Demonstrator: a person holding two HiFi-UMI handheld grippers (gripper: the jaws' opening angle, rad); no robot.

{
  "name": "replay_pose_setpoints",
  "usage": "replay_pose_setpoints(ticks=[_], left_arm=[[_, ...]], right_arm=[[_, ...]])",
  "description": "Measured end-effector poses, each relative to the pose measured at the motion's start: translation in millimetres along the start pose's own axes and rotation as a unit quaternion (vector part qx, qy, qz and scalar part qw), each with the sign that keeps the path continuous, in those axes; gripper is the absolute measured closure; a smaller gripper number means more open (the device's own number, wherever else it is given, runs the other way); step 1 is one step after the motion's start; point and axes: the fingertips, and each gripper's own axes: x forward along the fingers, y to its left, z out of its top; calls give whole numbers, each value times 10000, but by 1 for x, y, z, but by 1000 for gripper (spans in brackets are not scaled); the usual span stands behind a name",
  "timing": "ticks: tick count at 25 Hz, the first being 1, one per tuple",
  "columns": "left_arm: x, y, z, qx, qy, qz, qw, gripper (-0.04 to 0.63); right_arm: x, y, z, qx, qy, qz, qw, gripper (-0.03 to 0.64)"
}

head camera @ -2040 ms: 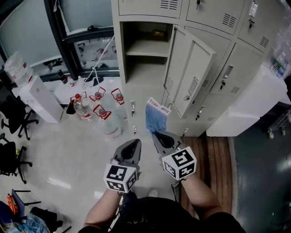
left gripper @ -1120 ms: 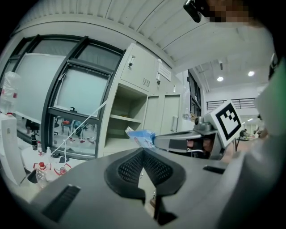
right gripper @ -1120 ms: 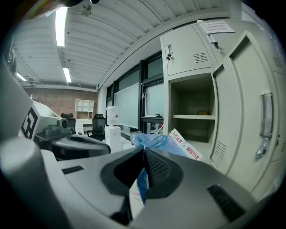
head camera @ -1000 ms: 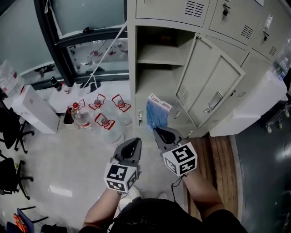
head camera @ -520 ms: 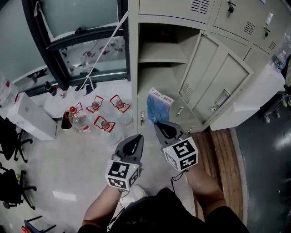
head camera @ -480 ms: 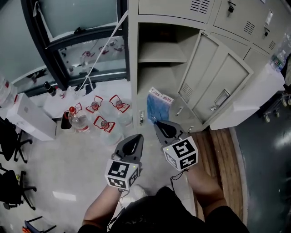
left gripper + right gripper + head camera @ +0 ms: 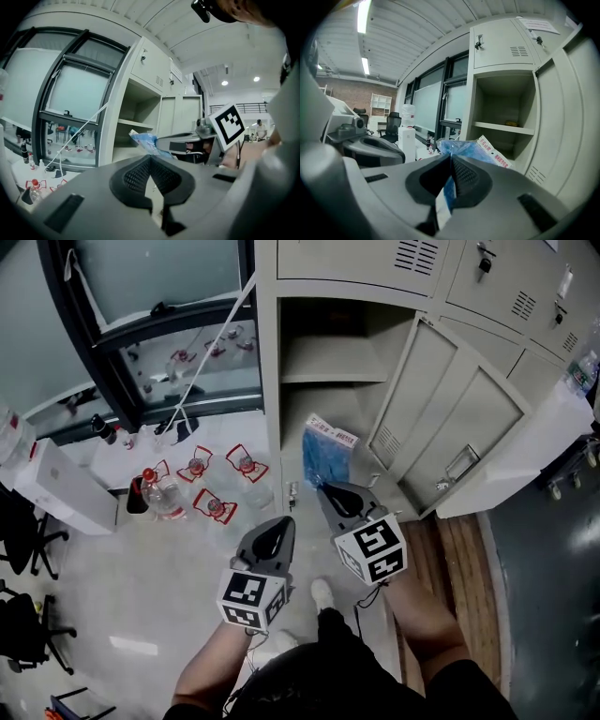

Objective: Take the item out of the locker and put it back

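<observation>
The right hand-held gripper has its jaws pressed together on the near edge of a blue plastic packet, which has a white label strip with red print along its far end. In the right gripper view the packet rises out from between the closed pads and spreads upward and to the right. It is held in the air in front of the opening of the locker, over the floor and clear of the shelf inside.

The locker's door is swung open to the right. A small yellowish thing lies at the back on the shelf; what it is cannot be told.

The left hand-held gripper is just left of the right one and a little nearer. Its jaws are closed with nothing between them, as the left gripper view shows. From that side the packet is seen to the right of the left jaws, with the right gripper's marker cube behind it.

On the floor to the left of the locker stand several clear water bottles with red handles, below a dark-framed window. A white box lies further left, and black office chairs stand at the left edge. A strip of wooden boards runs along the floor to the right of the person's arm.
</observation>
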Motion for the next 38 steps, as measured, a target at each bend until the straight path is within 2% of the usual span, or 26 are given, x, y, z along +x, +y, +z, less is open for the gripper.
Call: replay_pose_setpoints(ticks=[8, 18, 38], left_arm=[[59, 20, 12, -42, -17, 294, 9996, 592], [125, 38, 19, -68, -25, 423, 9991, 592], [175, 74, 8, -227, 74, 492, 9985, 591]], right_arm=[[49, -56, -4, -29, 68, 271, 9996, 607], [102, -115, -13, -60, 174, 322, 9993, 607], [186, -152, -50, -38, 705, 322, 9970, 607]])
